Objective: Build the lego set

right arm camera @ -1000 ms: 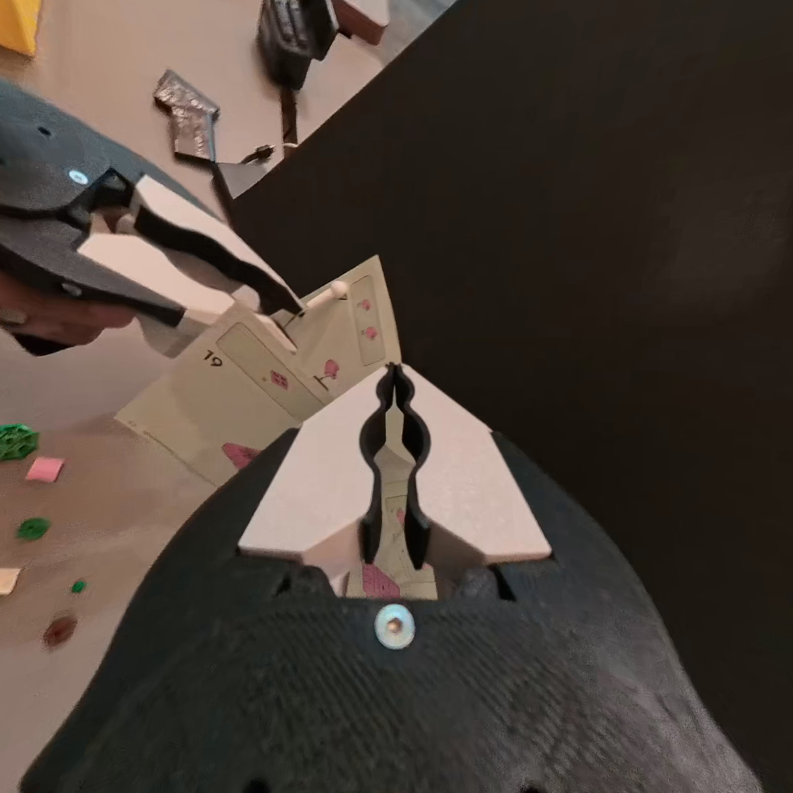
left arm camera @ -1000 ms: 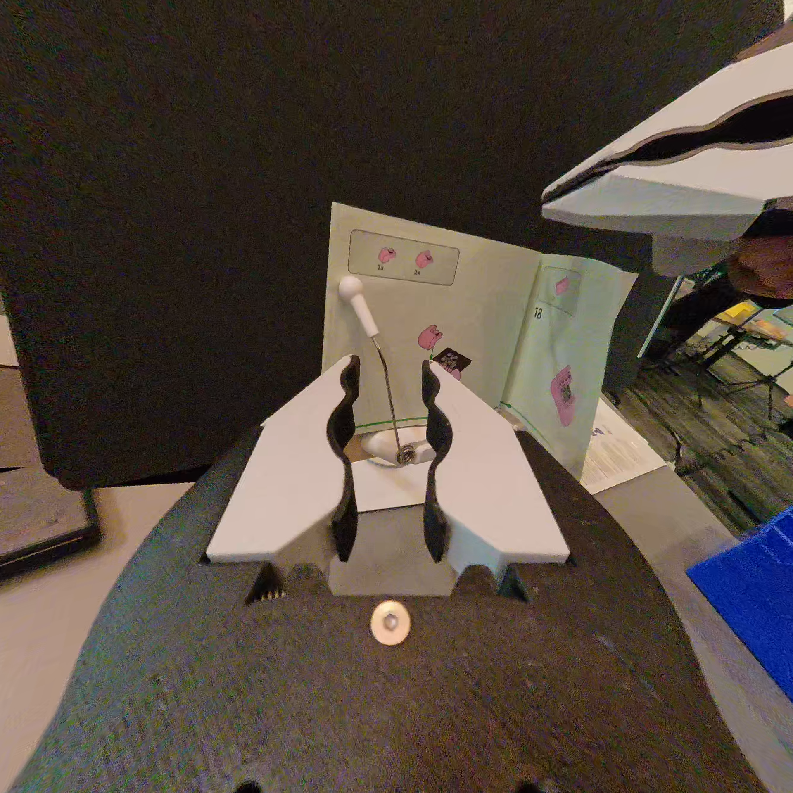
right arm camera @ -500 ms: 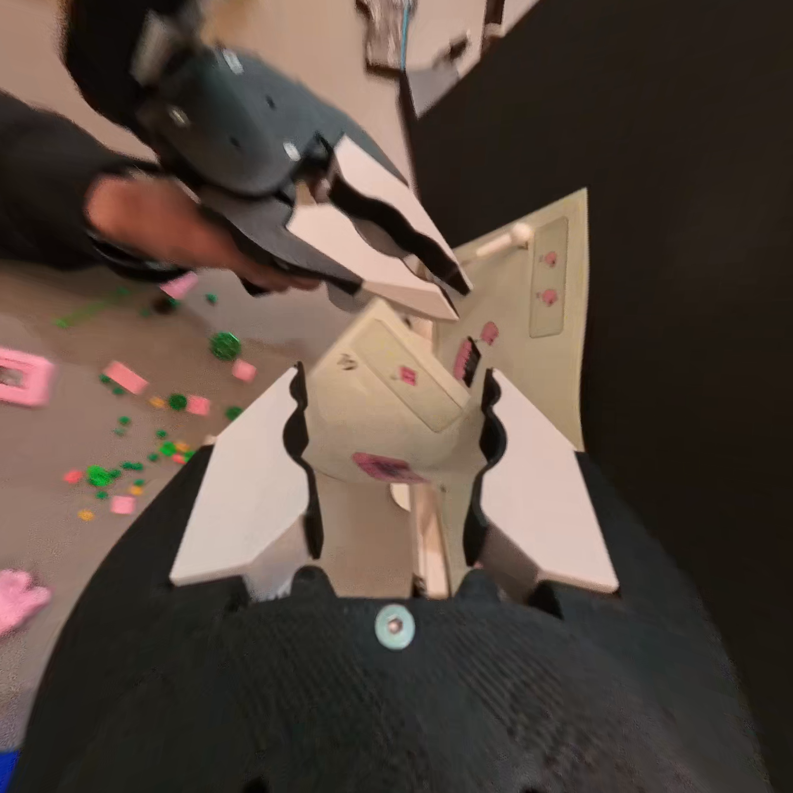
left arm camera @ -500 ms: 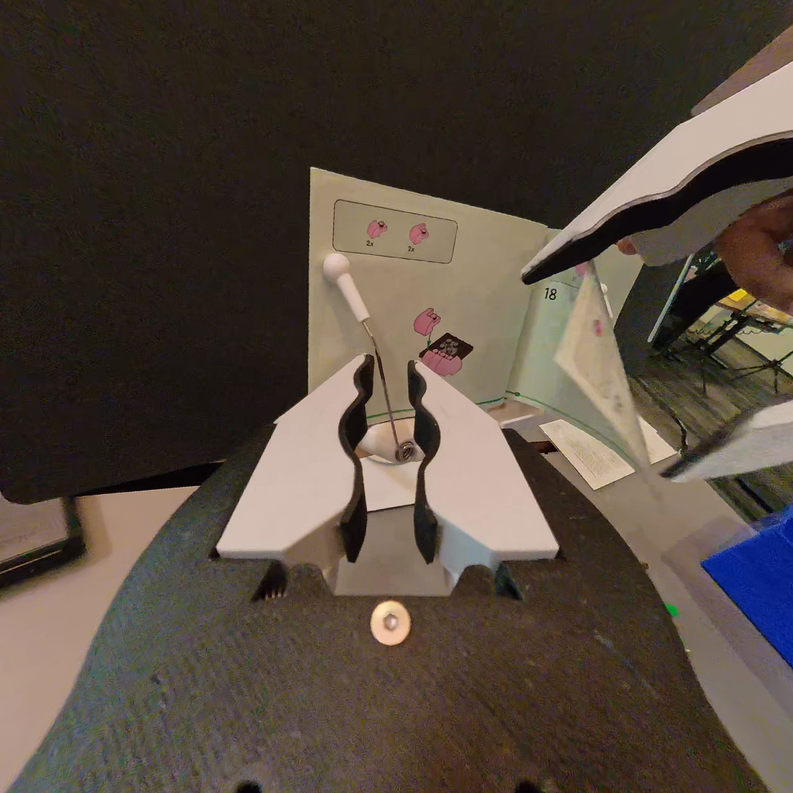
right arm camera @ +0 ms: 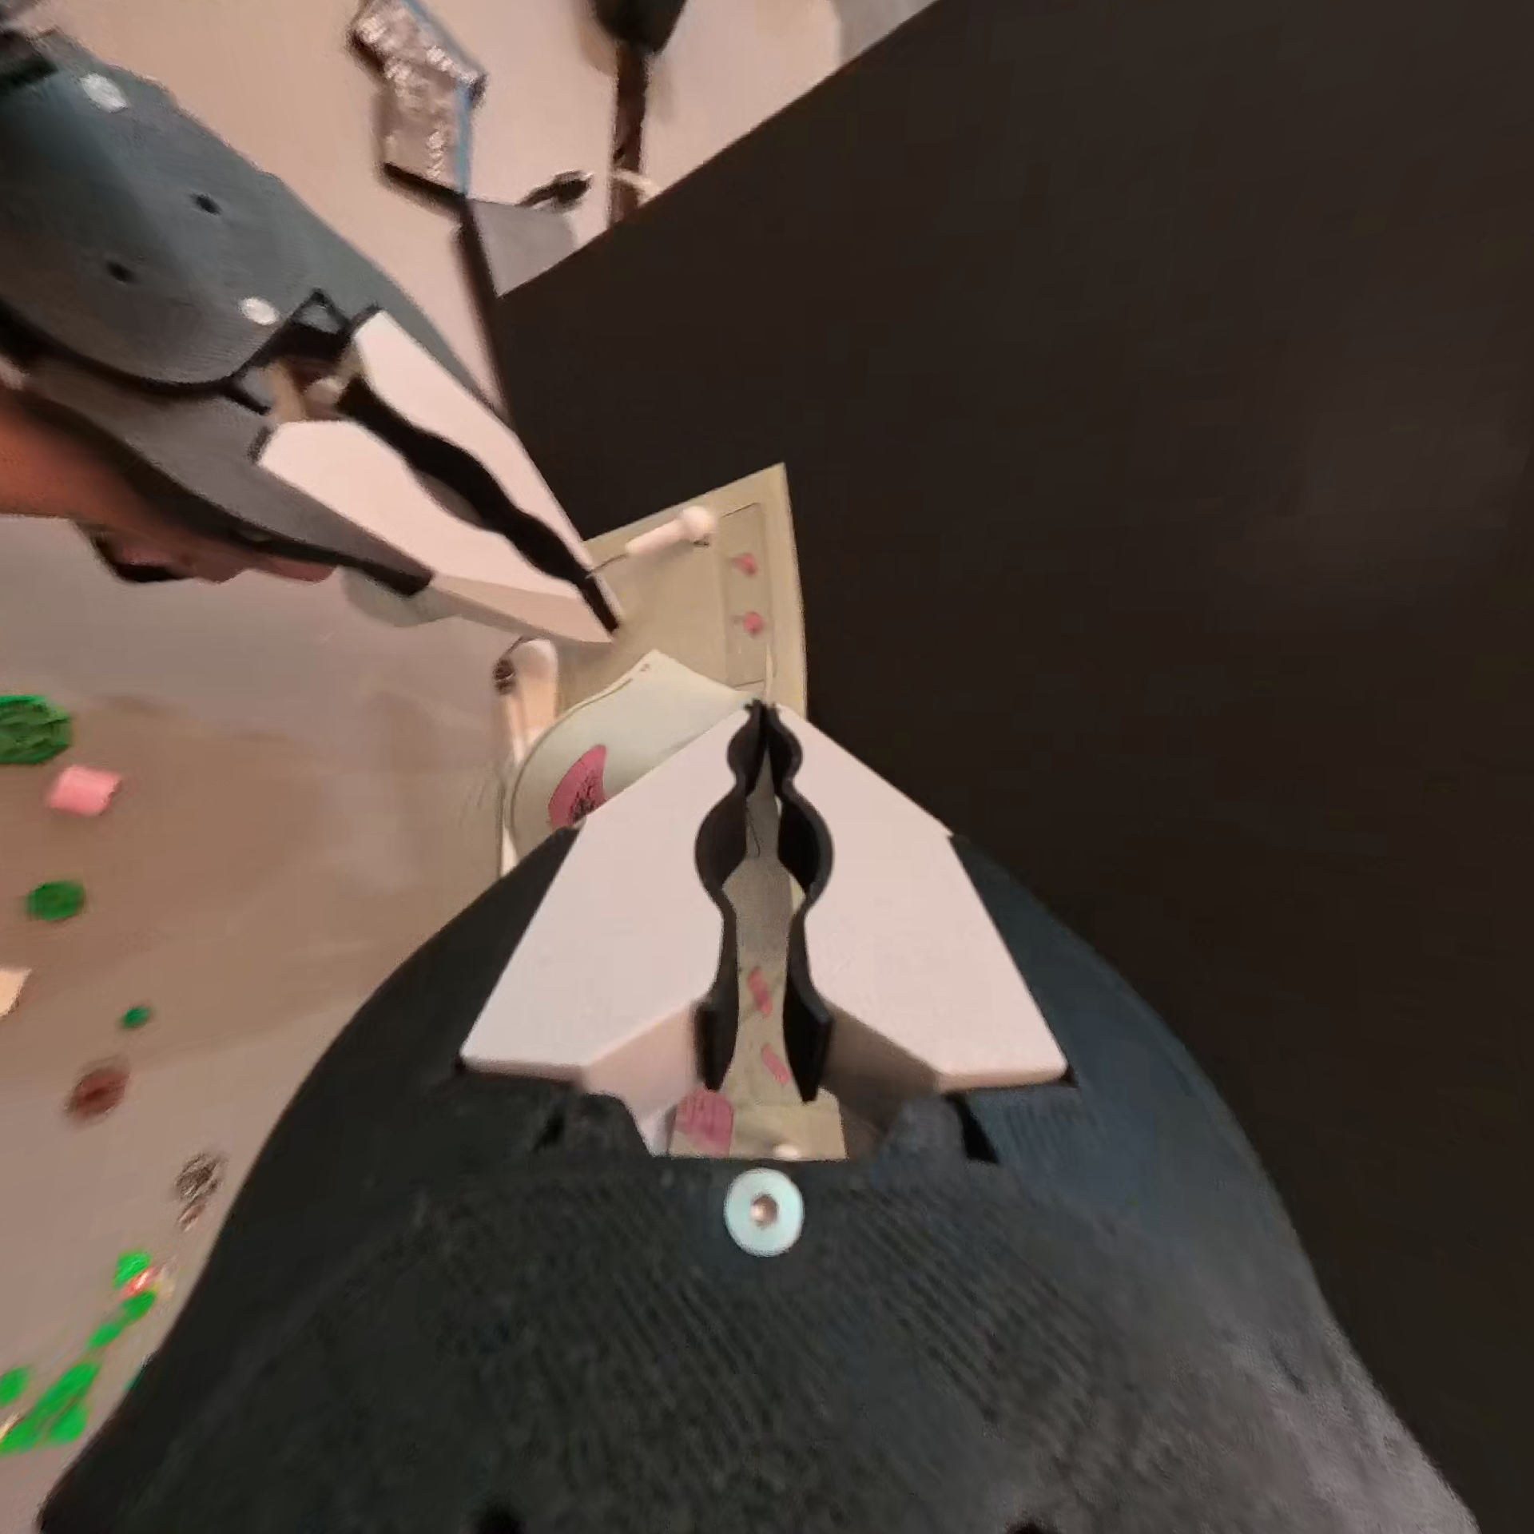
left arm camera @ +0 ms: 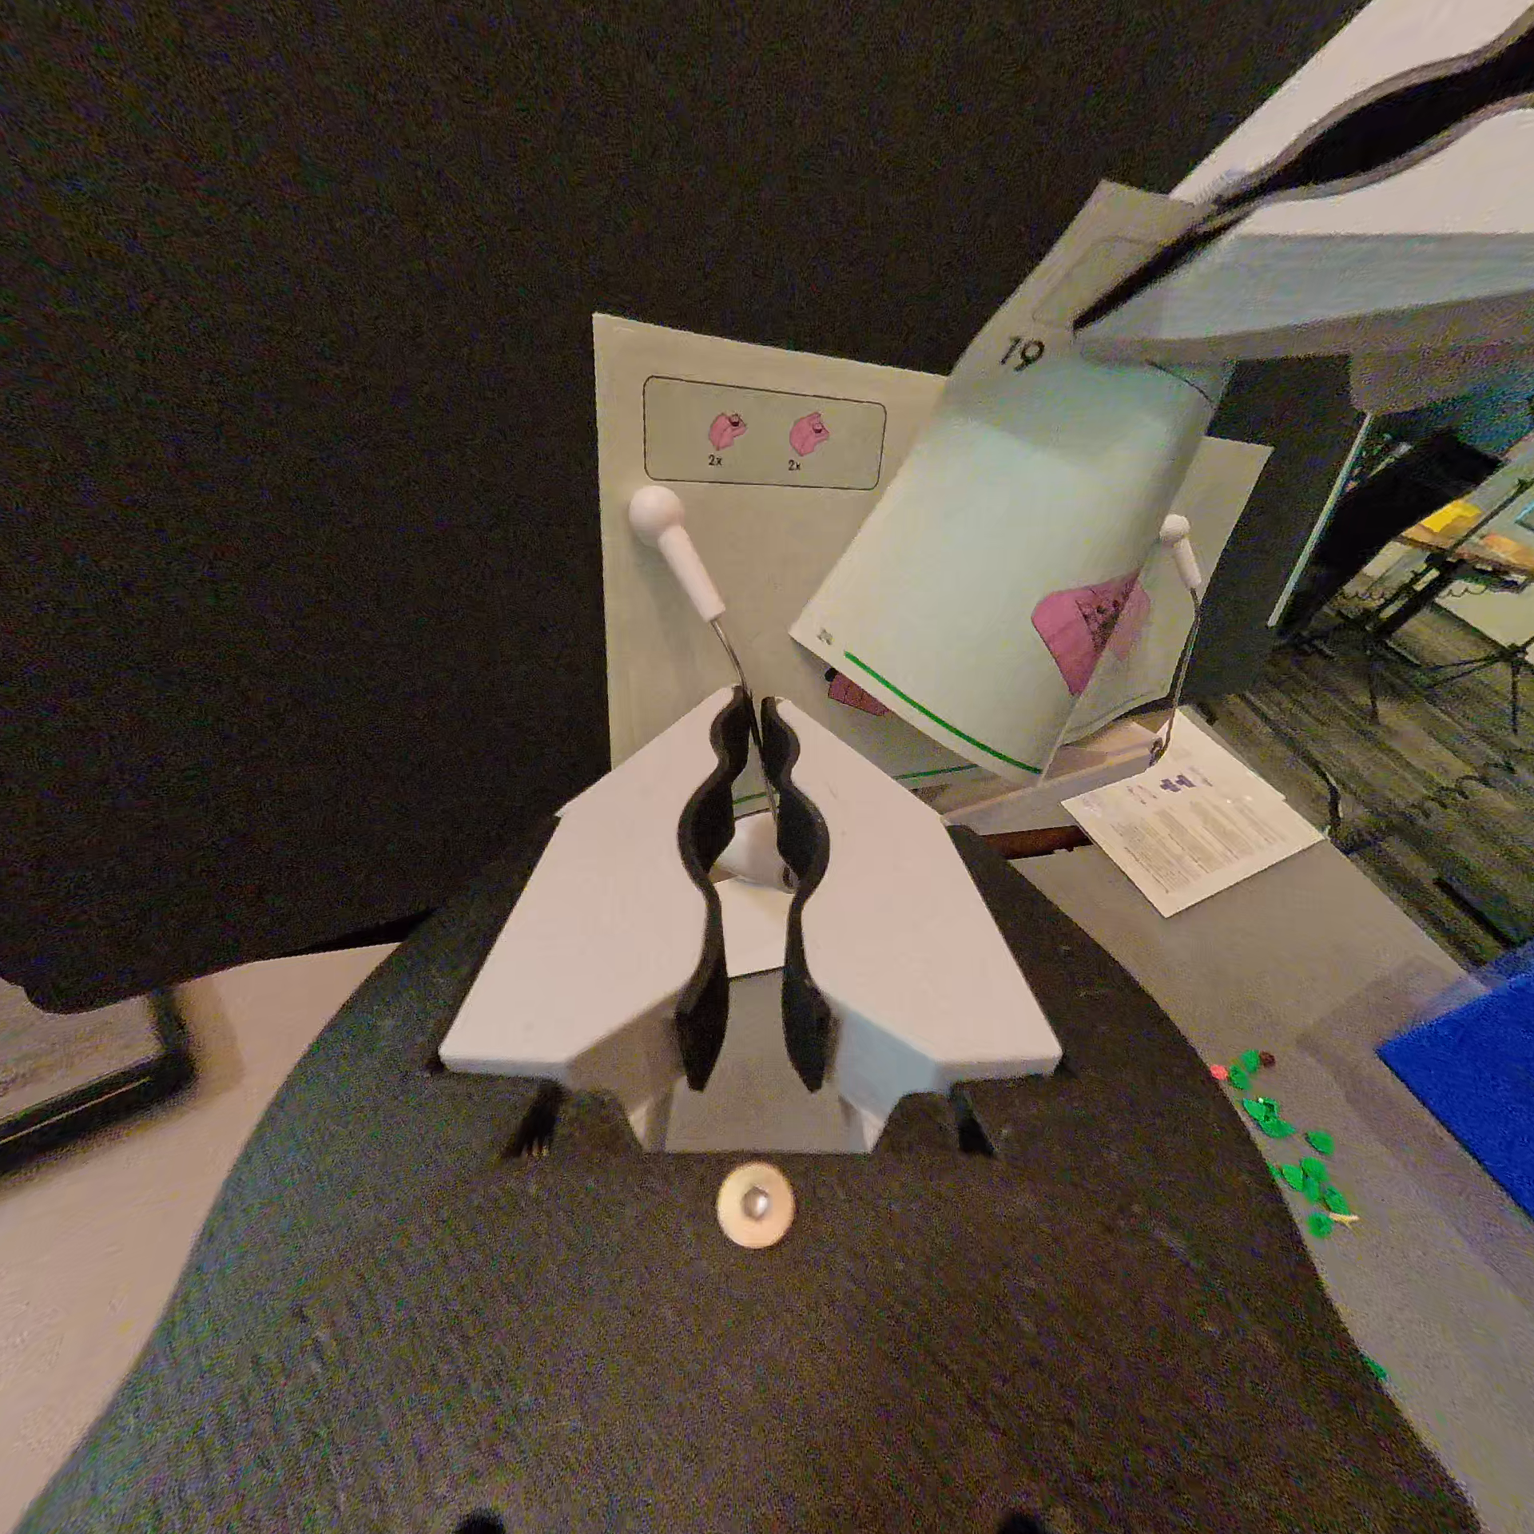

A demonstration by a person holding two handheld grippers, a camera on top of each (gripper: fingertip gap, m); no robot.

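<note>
- The instruction booklet (left arm camera: 747,539) stands open on a white stand (left arm camera: 751,855) against the black backdrop (left arm camera: 290,415), and that's where the action is: this looks like a page turn, not a brick move.
- Your right gripper (right arm camera: 762,714) is pinched shut on the top corner of the loose page (left arm camera: 1021,564), which curls up and over, away from the spread.
- Your left gripper (left arm camera: 754,705) is nearly shut around the thin wire of the left page-holder arm (left arm camera: 676,556), the one with the white ball tip lying against the left page. Whether the pads truly bite the wire, you can't tell from here.
- The second holder arm (left arm camera: 1179,548) sits behind the lifted page on the right.
- To do it well, I'd say: swing that left arm clear of the paper first, then carry the page across in a smooth arc so it doesn't crease or tear at the spine.
- Keep the pinch near the corner and don't tug upward; the stand looks light and could tip.
- The bricks themselves wait on the table (right arm camera: 249,830): green pieces (left arm camera: 1295,1154) and pink pieces (right arm camera: 83,788), scattered well apart from the booklet.
- A printed leaflet (left arm camera: 1195,813) lies flat just beside the stand, and something blue (left arm camera: 1486,1079) shows at the right edge.
</note>
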